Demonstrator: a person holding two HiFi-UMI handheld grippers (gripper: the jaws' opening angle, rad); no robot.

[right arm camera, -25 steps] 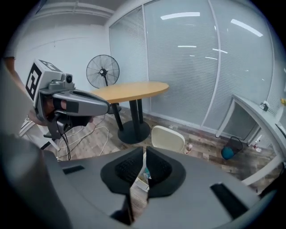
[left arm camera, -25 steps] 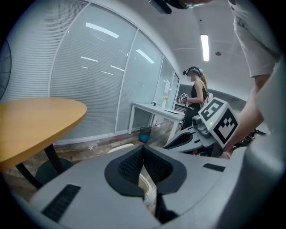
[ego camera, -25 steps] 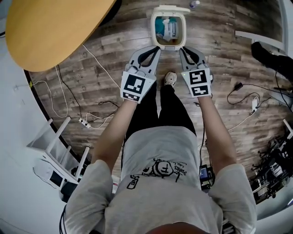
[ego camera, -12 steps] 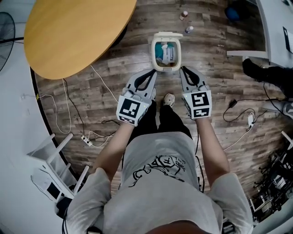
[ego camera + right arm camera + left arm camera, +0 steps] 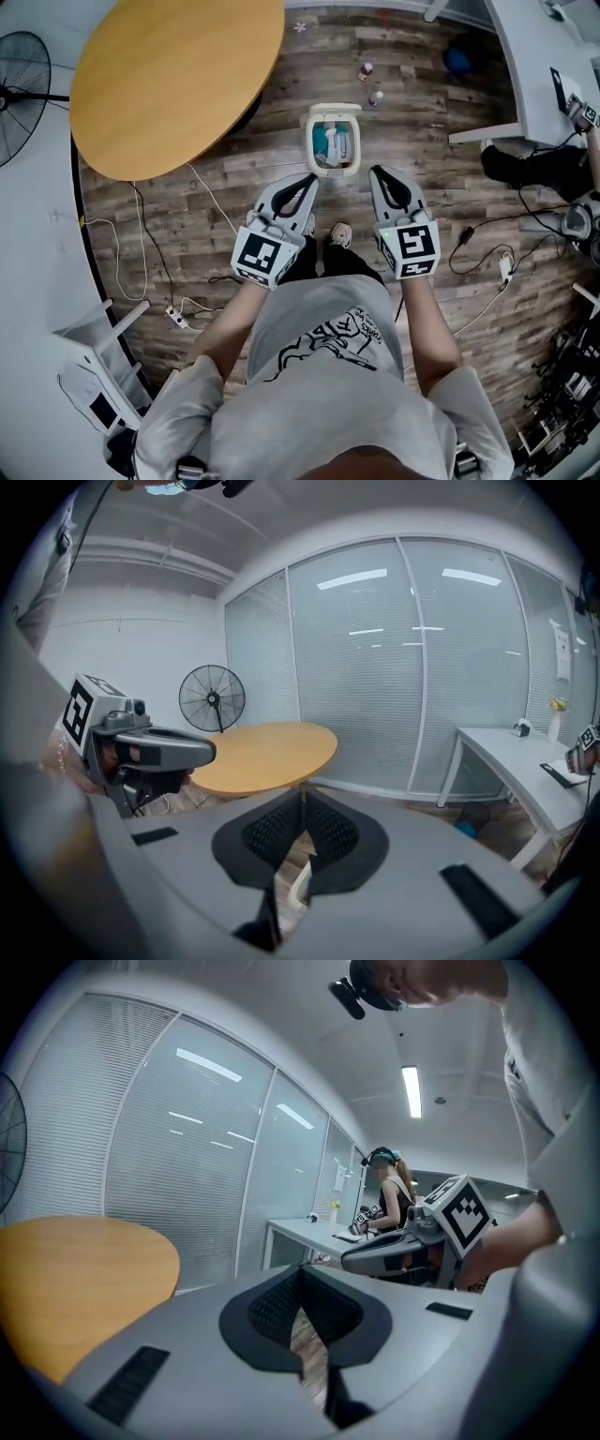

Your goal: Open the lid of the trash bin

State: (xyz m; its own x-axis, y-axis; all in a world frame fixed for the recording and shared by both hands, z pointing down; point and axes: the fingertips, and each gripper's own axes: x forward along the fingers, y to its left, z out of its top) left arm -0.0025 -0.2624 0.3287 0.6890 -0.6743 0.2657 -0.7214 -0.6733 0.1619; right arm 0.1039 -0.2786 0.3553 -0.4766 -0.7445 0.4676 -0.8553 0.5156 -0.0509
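L gripper (image 5: 313, 177) jaws together, empty | R gripper (image 5: 374, 172) same | head view: trash bin (image 5: 333, 167), lid (image 5: 334, 109) up

Grey black-printed T-shirt (image 5: 319, 384), black trousers (image 5: 353, 264), pale shoe (image 5: 339, 234)

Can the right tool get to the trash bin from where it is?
Probably, yes. Nothing stands between the right tool and the trash bin, which sits on the floor just ahead, so it likely only needs lowering.

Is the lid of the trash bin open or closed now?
Open. In the head view the lid stands flipped back at the far edge of the trash bin, and rubbish inside shows from above.
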